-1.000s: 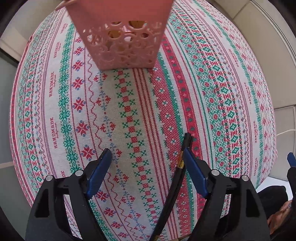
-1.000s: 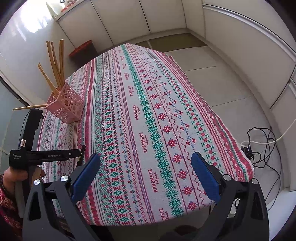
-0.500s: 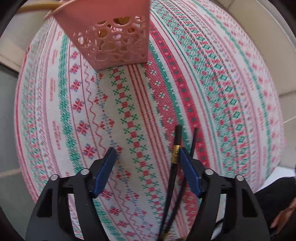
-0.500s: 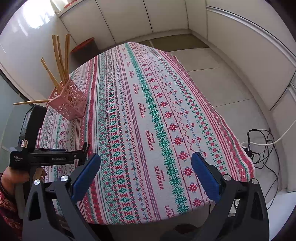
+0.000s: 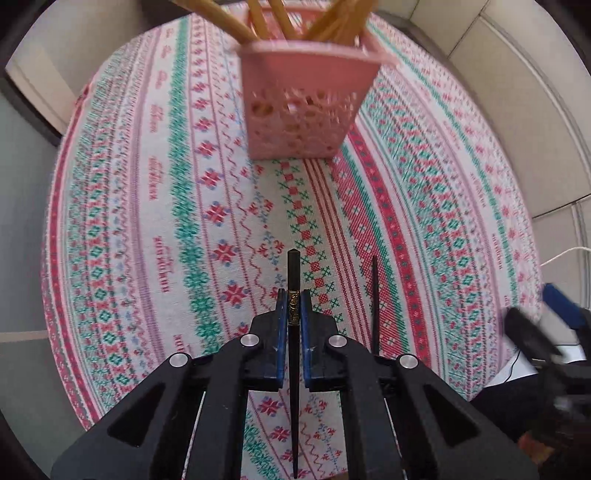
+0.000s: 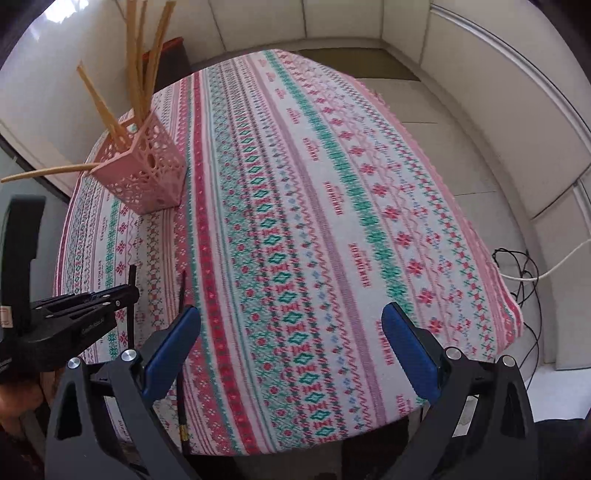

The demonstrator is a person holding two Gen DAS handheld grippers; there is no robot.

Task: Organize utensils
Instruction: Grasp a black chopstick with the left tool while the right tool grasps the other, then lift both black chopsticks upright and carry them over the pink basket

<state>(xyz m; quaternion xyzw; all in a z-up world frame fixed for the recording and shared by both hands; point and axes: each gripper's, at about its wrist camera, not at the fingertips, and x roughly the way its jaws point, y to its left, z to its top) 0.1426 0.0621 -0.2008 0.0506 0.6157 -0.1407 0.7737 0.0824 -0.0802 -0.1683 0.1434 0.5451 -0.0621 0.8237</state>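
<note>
Clamped narrow on a black chopstick (image 5: 293, 325), the left gripper (image 5: 290, 314), jaws having just closed with the stick caught between the blue pads (image 5: 281, 325) at its gold band; tip poking out ahead of the fingers, shaft running back under the camera. Just right of those fingers, lying flat on the cloth, a second black chopstick (image 5: 374, 295). Farther ahead, well apart, stood the pink perforated holder (image 5: 303, 110), already stocked with tan wooden chopsticks (image 5: 258, 18).

Spread wide and holding nothing, the right gripper (image 6: 291, 350); the loose chopstick lay beside and partly under its left finger (image 6: 171, 354).

Judged as the pick-up step: one stick grasped, not yet delivered. Next, probably, a carry forward to the holder, tipped upright over the rim and dropped among the wooden ones; then the second stick, perhaps for the right side.

Beneath everything, a table (image 6: 332, 221) under a red-and-green cross-stitch cloth. Beyond, pale cabinet fronts (image 6: 480, 92), and cables (image 6: 524, 273) on the floor off the table's right edge.
</note>
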